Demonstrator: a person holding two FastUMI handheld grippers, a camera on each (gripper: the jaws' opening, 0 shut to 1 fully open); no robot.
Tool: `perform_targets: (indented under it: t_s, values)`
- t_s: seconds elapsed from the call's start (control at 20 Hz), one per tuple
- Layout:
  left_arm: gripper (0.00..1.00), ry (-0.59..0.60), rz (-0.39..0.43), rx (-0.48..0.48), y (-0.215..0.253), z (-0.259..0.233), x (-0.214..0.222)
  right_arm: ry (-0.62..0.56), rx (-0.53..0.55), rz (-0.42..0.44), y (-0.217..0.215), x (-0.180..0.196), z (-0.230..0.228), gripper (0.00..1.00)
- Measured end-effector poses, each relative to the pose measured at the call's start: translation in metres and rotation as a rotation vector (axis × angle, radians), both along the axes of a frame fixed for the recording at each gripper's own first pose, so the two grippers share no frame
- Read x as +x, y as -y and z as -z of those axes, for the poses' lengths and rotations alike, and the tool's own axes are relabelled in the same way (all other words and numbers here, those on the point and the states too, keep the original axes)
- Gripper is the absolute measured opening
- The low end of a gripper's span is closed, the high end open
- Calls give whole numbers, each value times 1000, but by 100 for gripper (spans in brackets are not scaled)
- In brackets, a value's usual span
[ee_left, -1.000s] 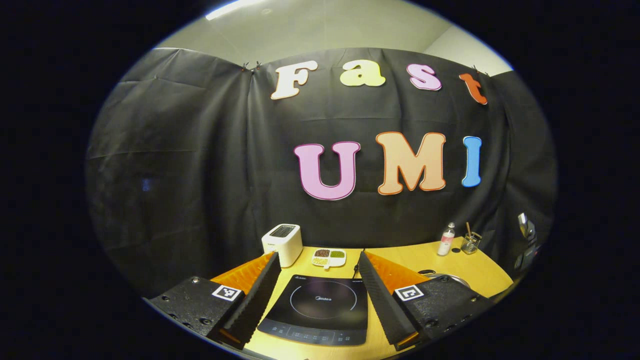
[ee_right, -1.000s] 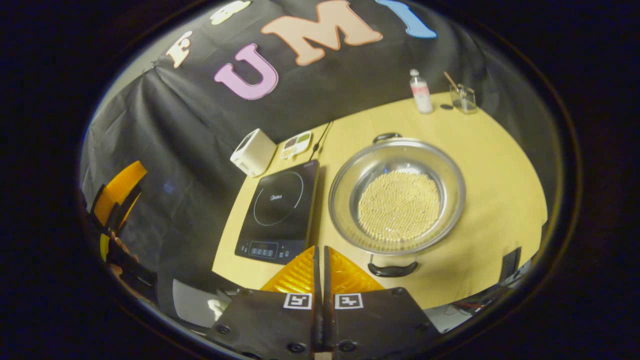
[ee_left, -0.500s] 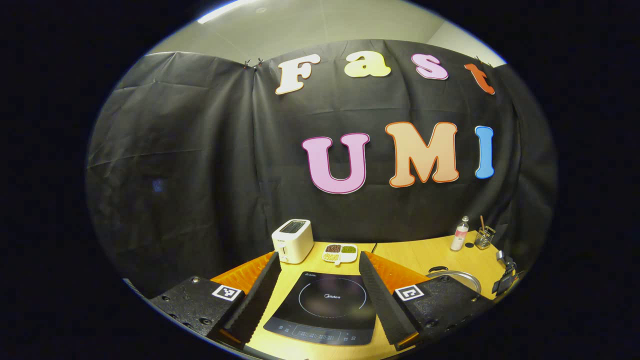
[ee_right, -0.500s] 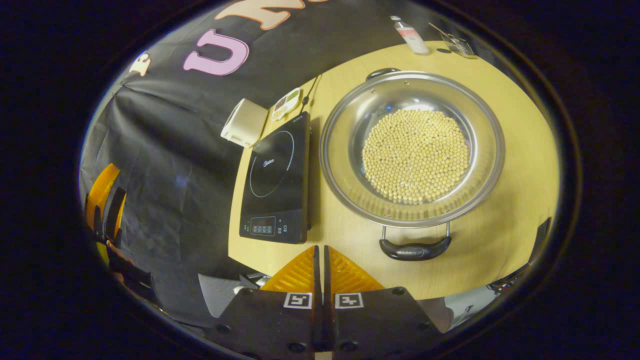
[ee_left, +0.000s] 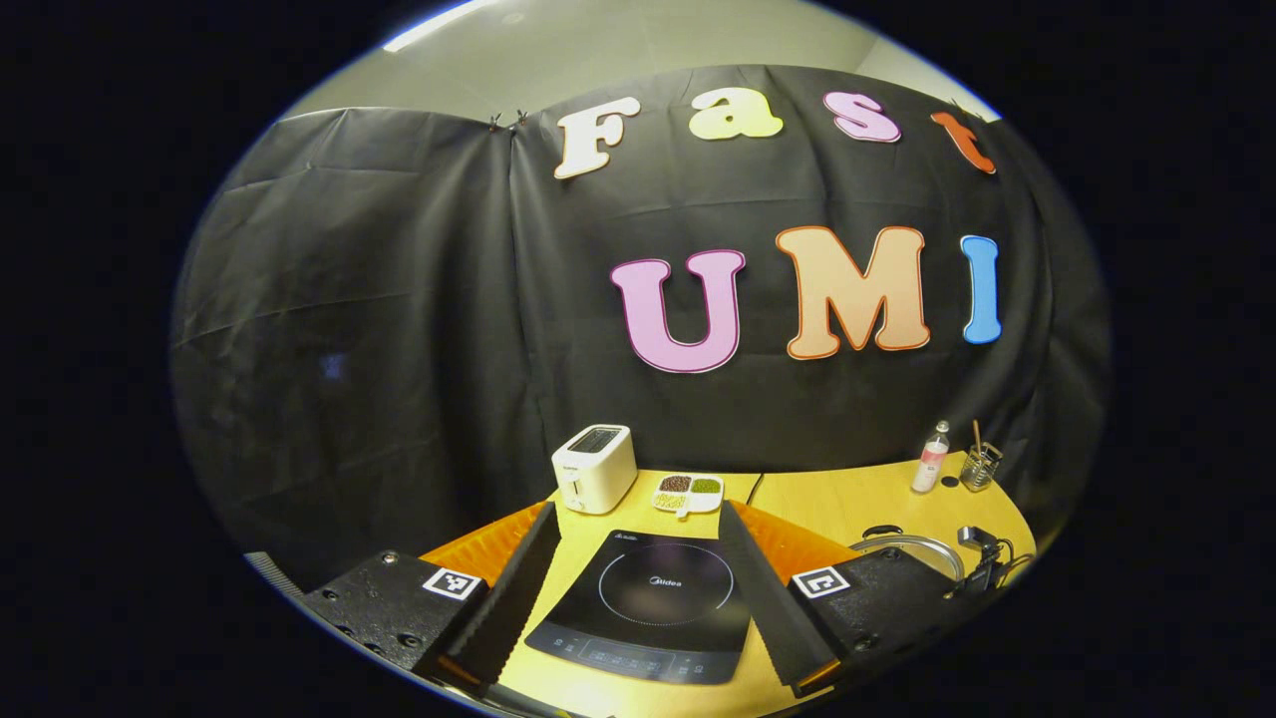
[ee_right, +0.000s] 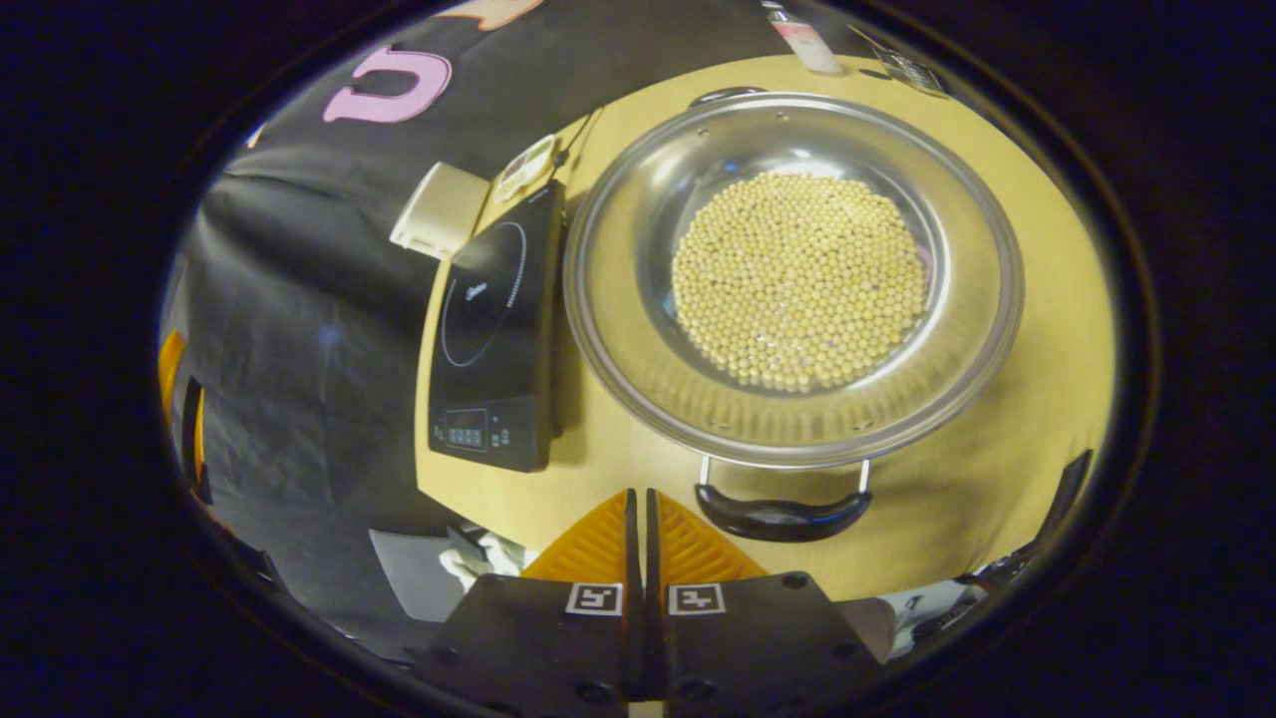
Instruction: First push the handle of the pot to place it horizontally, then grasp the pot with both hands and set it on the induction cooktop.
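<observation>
A wide steel pot [ee_right: 972, 349] holding pale round beans [ee_right: 802, 279] sits on the yellow table, right of the black induction cooktop [ee_right: 493, 329]. Its near black handle [ee_right: 778, 517] points toward me and its far handle [ee_right: 726, 95] points toward the wall. My right gripper [ee_right: 638, 496] is shut with nothing between its fingers, hovering just left of the near handle, apart from it. In the left gripper view my left gripper [ee_left: 638, 524] stands open over the near side of the cooktop [ee_left: 658, 608], and the pot's rim [ee_left: 907, 546] peeks out at the right.
A white toaster [ee_left: 594, 467] and a small divided dish [ee_left: 689, 491] stand behind the cooktop by the wall. A bottle [ee_left: 931, 459] and a glass with sticks [ee_left: 981, 467] sit at the far right of the table [ee_left: 847, 499]. The table's front edge [ee_right: 478, 499] lies just beyond my right fingertips.
My right gripper has dropped closer to the pot, which looms larger, and its near handle now lies just right of the fingertips. The left gripper has drifted slightly left and stays open.
</observation>
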State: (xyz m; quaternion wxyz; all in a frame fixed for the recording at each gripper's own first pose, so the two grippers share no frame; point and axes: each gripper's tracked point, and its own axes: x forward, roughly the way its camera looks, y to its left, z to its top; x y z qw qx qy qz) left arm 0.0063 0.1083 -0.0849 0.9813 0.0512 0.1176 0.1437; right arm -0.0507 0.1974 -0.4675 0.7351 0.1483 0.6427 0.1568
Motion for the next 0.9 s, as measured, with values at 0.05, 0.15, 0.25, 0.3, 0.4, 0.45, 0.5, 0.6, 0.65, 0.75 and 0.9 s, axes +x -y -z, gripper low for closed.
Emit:
perform_targets:
  t_s: [0.05,0.15,0.25,0.3,0.4,0.45,0.5,0.6,0.65,0.75,0.9]
  values:
    - [98,0,-3,-2,3,-1,1,-12,15,-4,1,-1,-3,3]
    - [96,-2,-8,-3,8,1,2,-13,22,2,8,3,-4,2]
    - [96,-2,-13,-6,14,3,3,-14,31,16,17,11,-7,2]
    - [98,-3,-16,-9,17,4,4,-16,35,21,20,13,-6,0]
    - [98,-1,-24,-15,22,6,5,-17,35,26,30,18,-6,2]
    - [98,-1,-28,-19,25,7,5,-17,28,24,36,17,-9,0]
    - [98,-2,-32,-25,27,9,6,-7,16,20,42,19,-9,3]
    - [98,-1,-40,-38,30,11,4,13,-23,7,57,24,-7,3]
    - [98,-1,-44,-43,32,11,4,19,-43,-1,64,27,-8,3]
    - [98,-3,-56,-49,33,13,3,32,-85,-11,83,30,-8,2]
    - [98,-10,-80,-46,30,15,0,66,-158,-20,109,40,-7,3]
